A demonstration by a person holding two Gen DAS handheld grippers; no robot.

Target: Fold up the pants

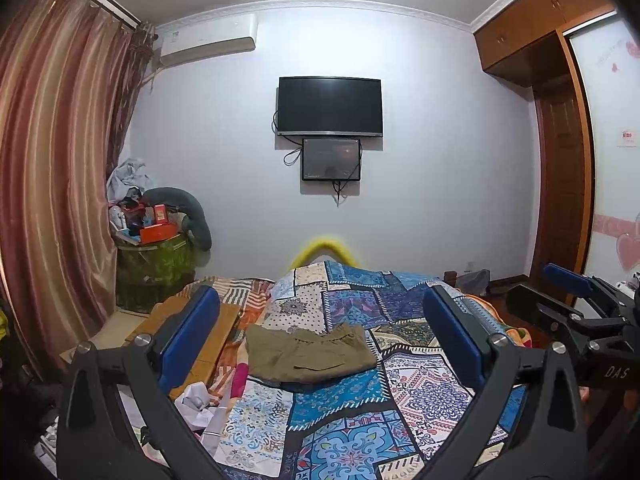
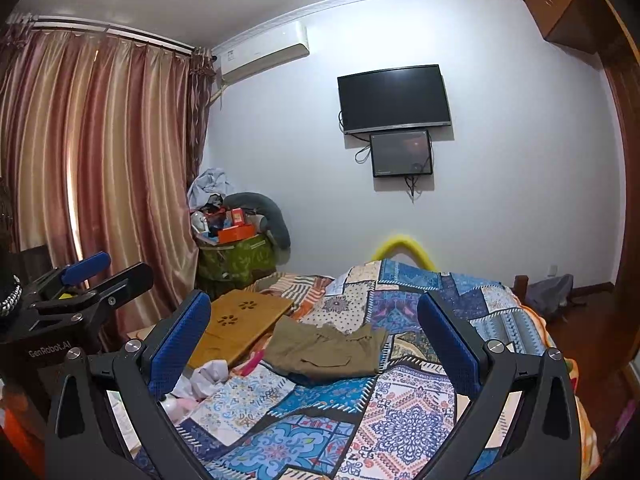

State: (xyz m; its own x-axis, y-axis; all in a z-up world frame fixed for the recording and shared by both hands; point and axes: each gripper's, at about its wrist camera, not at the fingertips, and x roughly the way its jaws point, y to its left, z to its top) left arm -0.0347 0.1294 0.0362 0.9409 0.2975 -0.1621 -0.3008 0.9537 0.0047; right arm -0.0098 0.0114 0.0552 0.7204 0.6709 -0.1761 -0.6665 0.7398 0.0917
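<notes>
Olive-khaki pants (image 1: 310, 354) lie folded into a compact rectangle on the patchwork bedspread (image 1: 348, 428), a pocket slit facing up. In the right wrist view the pants (image 2: 326, 350) lie in the same place on the bedspread (image 2: 400, 432). My left gripper (image 1: 320, 332) is open, held well above and short of the pants, its blue pads (image 1: 188, 340) wide apart with nothing between them. My right gripper (image 2: 314, 332) is open too, raised the same way, holding nothing. Each gripper shows at the edge of the other's view: the right gripper (image 1: 576, 296), the left gripper (image 2: 92, 276).
A wooden lap tray (image 2: 240, 328) and crumpled white cloth (image 2: 208, 376) lie on the bed's left side. A green basket (image 1: 156, 268) heaped with clutter stands by the curtain (image 1: 52, 184). A television (image 1: 330, 106) hangs on the far wall; a wardrobe (image 1: 560, 160) stands right.
</notes>
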